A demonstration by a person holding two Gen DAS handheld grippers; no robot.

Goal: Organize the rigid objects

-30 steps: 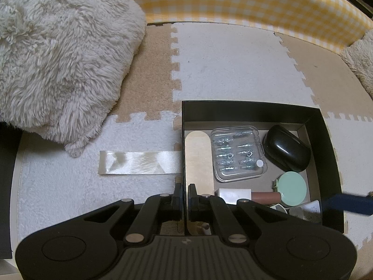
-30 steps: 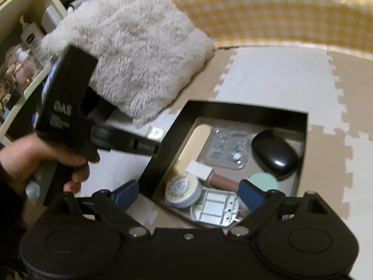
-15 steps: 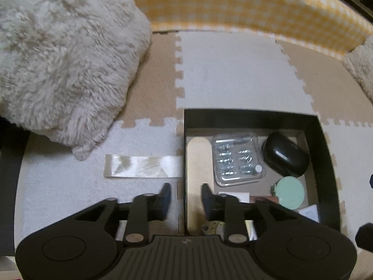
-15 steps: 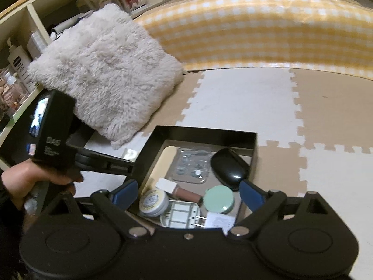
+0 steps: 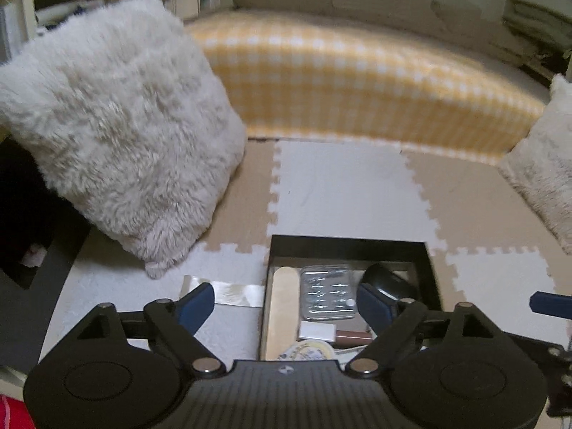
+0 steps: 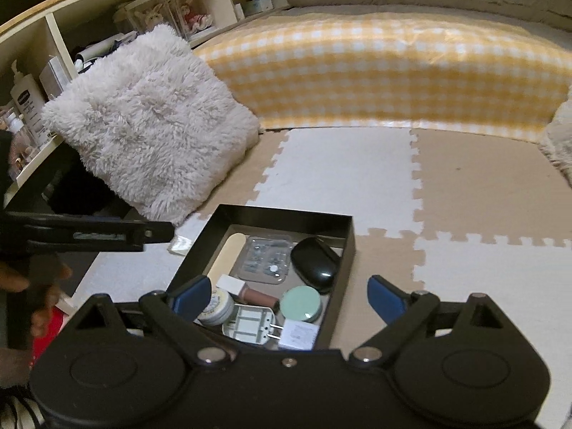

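Left claw (image 5: 286,304), black w/ blue pads, spread wide & empty; its jaws have just been opening, nothing between them. Right claw (image 6: 289,296), same build, also released, gripping nothing.

Below & just ahead of both claws: shallow black rectangular box (image 6: 348,246) on the foam puzzle-mat floor (image 6: 343,168), beige & white tiles. Inside the box, from left claw's side: long pale wooden stick (image 5: 284,307) along the left wall; clear plastic blister pack of small metal parts (image 5: 327,296) next to it; glossy black oval case (image 6: 314,259) to the right; white-capped brown tube (image 6: 250,291) nearer the claws; round cream tin (image 6: 218,305); mint-green round lid (image 6: 300,304); pale green tray (image 6: 246,327); white plug adapter (image 6: 298,334) at the near corner.

Left of the box, outside it: shiny flat strip (image 5: 232,291) on the mat. Further ahead-left: fluffy white cushion (image 5: 118,150). Beyond: yellow-checked mattress edge (image 5: 357,89).
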